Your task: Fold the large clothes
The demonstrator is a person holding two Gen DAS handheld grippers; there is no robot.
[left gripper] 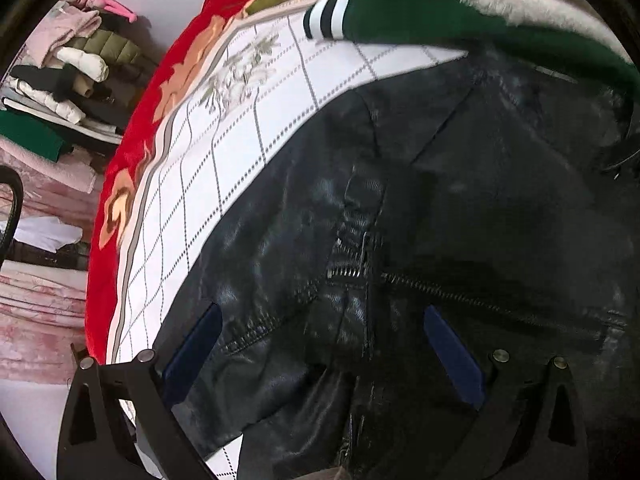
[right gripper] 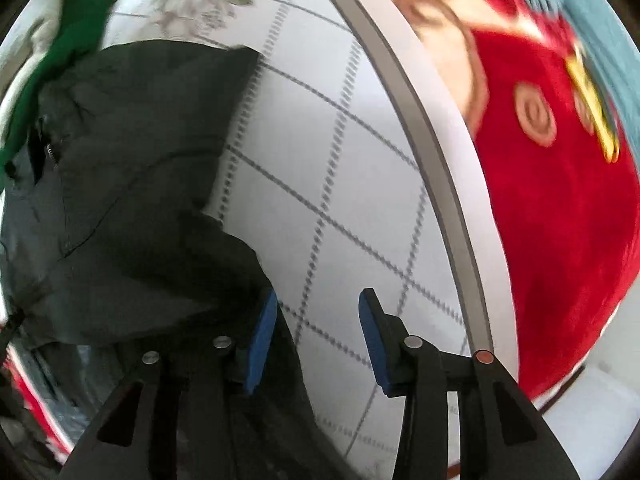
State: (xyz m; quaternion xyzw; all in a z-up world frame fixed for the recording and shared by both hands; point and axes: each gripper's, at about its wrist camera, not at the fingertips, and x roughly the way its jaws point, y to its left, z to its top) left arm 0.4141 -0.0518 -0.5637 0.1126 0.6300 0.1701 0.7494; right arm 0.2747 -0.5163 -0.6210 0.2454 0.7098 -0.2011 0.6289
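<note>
Left gripper (left gripper: pixel 320 344): jaws spread wide, blue pads (left gripper: pixel 452 356) well apart, nothing pinched, poised low over the black leather jacket (left gripper: pixel 440 200). Under and ahead of it, the zipper (left gripper: pixel 432 288), running out toward the right across creased leather. Beyond that, jacket spread across the white checked sheet (left gripper: pixel 224 152), dark fur-like collar toward the far end, partly under a green garment (left gripper: pixel 420 20) with a striped cuff (left gripper: pixel 326 16) and a pale fleece lining. Past the sheet's edge, a red floral blanket (left gripper: pixel 132 168); farther left, a pile of folded clothes (left gripper: pixel 76 76) on a separate surface.

Right gripper (right gripper: pixel 316 340): jaws likewise parted, gripping nothing, the left pad (right gripper: pixel 262 344) just beside or touching the jacket's dark edge (right gripper: pixel 140 200) (cannot tell which), the other pad over bare checked sheet (right gripper: pixel 360 160). Outward from there, red blanket (right gripper: pixel 560 200) beyond the sheet's grey-trimmed border, green garment (right gripper: pixel 76 28) at the upper left. Much blurred by motion.

Judged as early in the fold: jacket laid out roughly flat but wrinkled, no clean fold line visible, sleeves not clearly tucked. Seemingly left to do: taking hold of an edge on each side, folding the sides inward, then doubling the length. Green garment also apparently unfolded and waiting.
</note>
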